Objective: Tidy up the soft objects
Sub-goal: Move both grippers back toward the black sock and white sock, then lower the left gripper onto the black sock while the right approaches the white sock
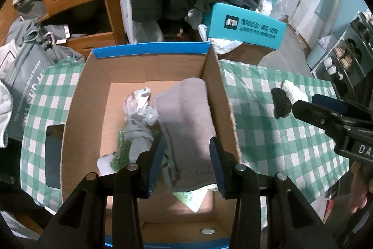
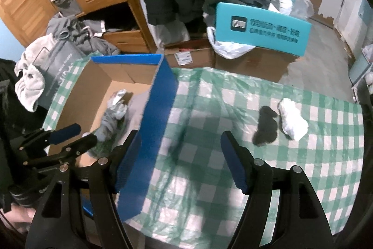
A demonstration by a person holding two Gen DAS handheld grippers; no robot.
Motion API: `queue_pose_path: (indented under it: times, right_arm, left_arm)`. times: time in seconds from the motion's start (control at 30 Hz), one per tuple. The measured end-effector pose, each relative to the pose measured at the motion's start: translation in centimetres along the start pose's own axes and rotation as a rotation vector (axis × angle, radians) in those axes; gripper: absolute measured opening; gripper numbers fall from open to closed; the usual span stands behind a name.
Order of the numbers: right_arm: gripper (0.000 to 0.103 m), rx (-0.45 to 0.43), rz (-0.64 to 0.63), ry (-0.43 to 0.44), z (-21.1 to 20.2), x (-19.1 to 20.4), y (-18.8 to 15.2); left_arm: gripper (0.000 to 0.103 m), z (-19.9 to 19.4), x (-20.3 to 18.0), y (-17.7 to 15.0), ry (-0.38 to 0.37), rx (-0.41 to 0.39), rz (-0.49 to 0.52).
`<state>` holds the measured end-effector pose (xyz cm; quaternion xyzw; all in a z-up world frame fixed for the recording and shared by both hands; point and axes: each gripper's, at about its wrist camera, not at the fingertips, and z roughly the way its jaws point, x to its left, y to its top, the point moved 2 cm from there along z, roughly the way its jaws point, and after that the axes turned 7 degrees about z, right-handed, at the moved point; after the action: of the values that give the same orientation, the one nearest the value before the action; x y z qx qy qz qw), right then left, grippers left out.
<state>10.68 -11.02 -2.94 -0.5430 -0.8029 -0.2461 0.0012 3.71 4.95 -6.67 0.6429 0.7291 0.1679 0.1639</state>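
Soft objects occupy two zones around the cardboard box [image 1: 77, 109]. Left hand-held gripper [image 1: 186, 165] hangs released over the box interior, jaws spread and grasping nothing, directly above the folded grey towel [image 1: 186, 113]. Beside the towel inside the box lie a grey garment [image 1: 137, 132] and a crumpled plastic bag [image 1: 139, 104]. Right hand-held gripper [image 2: 179, 162] hangs released outside the box, over the checked worktop [image 2: 256, 179]. Well apart from the box, a black cloth [image 2: 265, 130] and a white cloth [image 2: 292, 119] rest on the worktop.
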Motion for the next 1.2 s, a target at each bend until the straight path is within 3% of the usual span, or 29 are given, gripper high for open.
queue_pose_path:
  times: [0.1, 0.87, 0.93, 1.0, 1.2]
  right_arm:
    - [0.072, 0.0, 0.012, -0.008, 0.0, -1.0, -0.3]
    - [0.074, -0.01, 0.126, -0.104, -1.2, -10.5, -1.8]
    - [0.074, -0.004, 0.121, -0.119, -1.1, -11.0, -1.8]
    - [0.074, 0.005, 0.108, -0.14, -1.0, -11.6, -1.8]
    - [0.074, 0.06, 0.046, -0.192, -0.5, -13.0, -1.2]
  left_arm:
    - [0.052, 0.0, -0.8, 0.2, 0.004, -0.009, 0.016]
    - [0.057, 2.2, -8.2, 1.4, -0.012, 0.055, 0.139]
    - [0.059, 2.5, -8.8, 1.5, -0.023, 0.064, 0.141]
    - [0.072, 2.7, -9.4, 1.6, -0.029, 0.066, 0.144]
    - [0.072, 3.7, -11.8, 2.7, -0.045, 0.087, 0.185]
